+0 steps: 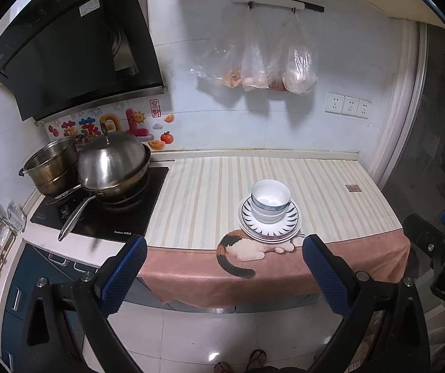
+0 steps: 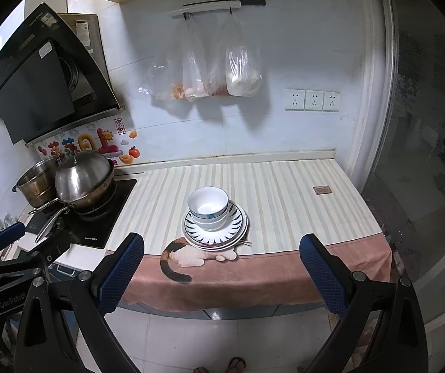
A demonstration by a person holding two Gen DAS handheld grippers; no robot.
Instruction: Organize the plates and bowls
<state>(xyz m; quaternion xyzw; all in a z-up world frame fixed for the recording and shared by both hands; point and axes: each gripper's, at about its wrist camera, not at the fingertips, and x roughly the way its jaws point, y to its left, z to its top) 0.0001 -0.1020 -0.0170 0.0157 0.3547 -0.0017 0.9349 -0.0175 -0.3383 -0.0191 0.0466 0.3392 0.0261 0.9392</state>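
A kitchen counter [image 1: 284, 168] covered by a striped cloth [image 2: 284, 186] with a cat picture. Near its front edge, white bowls [image 1: 270, 200] sit nested on stacked plates [image 1: 290, 217]. At nine o'clock from them, a lidded pan [image 1: 110, 168] rests on the stove. The left gripper [image 1: 224, 275] and right gripper [image 2: 222, 275] hover before the counter, jaws wide apart, holding nothing.

dim indoor light | soft wall shadows | floor glare | sharp focus | fisheye-bent, black-vignetted edges
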